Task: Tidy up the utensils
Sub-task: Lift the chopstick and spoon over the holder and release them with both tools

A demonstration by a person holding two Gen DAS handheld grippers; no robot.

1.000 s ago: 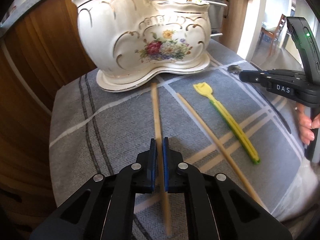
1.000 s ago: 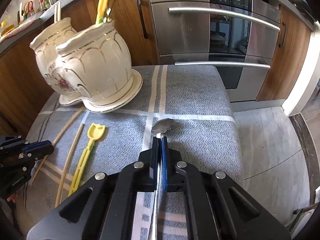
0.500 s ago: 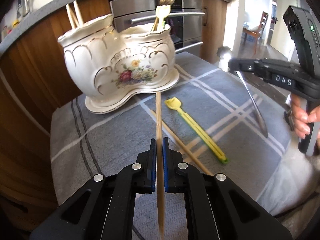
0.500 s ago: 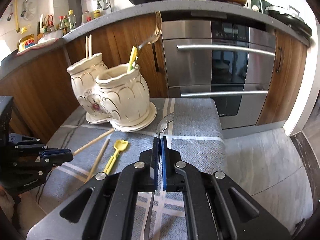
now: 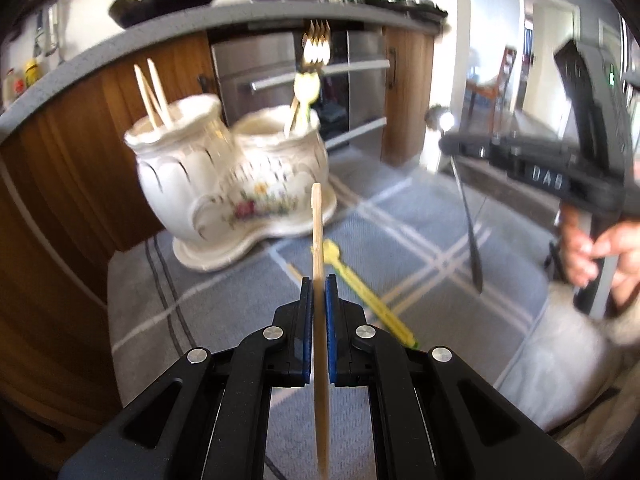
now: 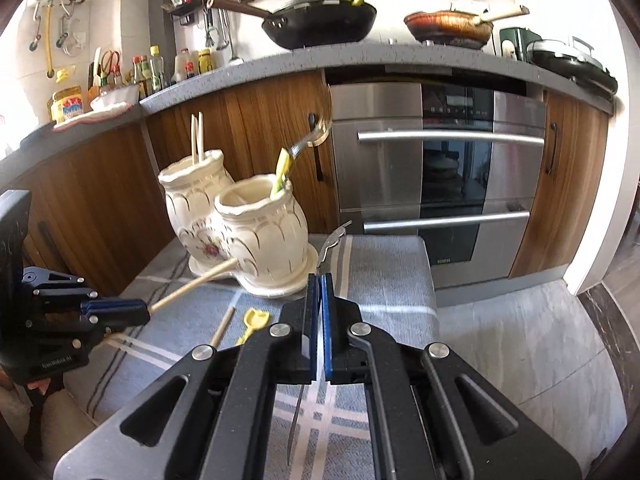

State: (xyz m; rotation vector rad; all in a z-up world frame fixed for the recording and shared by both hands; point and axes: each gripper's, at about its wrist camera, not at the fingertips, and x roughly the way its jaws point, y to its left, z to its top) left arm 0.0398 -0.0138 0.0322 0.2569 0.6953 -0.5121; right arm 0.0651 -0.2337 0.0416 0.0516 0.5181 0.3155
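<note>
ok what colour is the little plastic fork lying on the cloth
Yellow: the plastic fork shows best in the left wrist view, on the grey checked cloth.

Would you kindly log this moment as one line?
left gripper: shut on chopstick | right gripper: shut on spoon | both lifted | holder ahead

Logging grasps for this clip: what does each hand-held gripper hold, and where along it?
Left hand-held gripper clamps a chopstick around mid-length. Right hand-held gripper clamps a spoon on its handle, below the bowl.
</note>
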